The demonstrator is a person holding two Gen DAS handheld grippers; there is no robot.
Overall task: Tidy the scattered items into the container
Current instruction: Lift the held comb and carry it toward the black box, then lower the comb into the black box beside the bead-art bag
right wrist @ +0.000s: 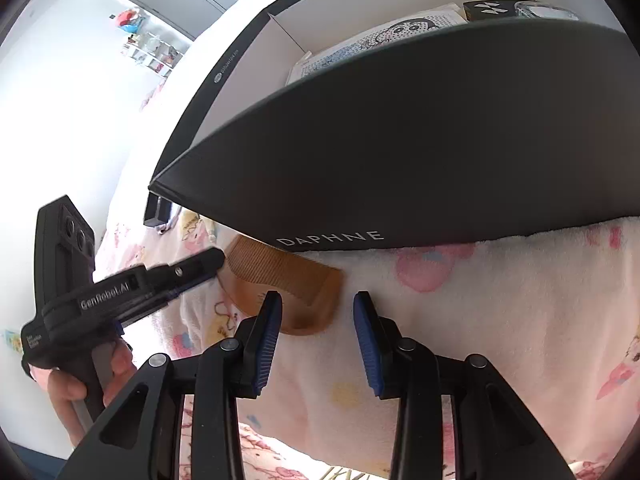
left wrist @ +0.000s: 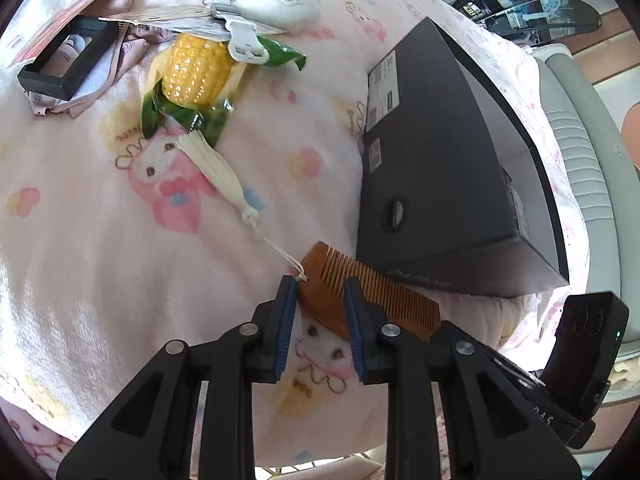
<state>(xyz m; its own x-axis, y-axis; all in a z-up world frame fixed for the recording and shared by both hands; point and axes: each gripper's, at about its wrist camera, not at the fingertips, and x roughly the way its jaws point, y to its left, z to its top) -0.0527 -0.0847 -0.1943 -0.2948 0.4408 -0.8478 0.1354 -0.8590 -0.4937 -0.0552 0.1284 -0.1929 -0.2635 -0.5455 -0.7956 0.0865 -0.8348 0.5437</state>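
A pink blanket (left wrist: 100,240) printed with cartoon figures covers the whole bed. At its right side stands a large black box (left wrist: 448,184), open at the top; the right wrist view shows its pale inner walls, a dotted picture card (right wrist: 384,40) and a small black packet (right wrist: 492,9) inside. At the far left of the blanket lies a small black tray (left wrist: 64,58) with a bottle in it, on top of pink cloth. Near it rests a yellow toy corn cob (left wrist: 196,76) with green leaves, partly under a white clip (left wrist: 240,36) that holds paper tags.

A wooden comb (left wrist: 360,288) lies close against the near wall of the box, its teeth toward the box. A cream tassel (left wrist: 216,168) on a thin cord trails from the comb's left end toward the corn.

The left hand-held gripper (left wrist: 320,320) has its blue pads set on either side of the comb's left end, gripping it. The right hand-held gripper (right wrist: 316,336) hangs above the blanket just right of the comb, jaws apart and empty.
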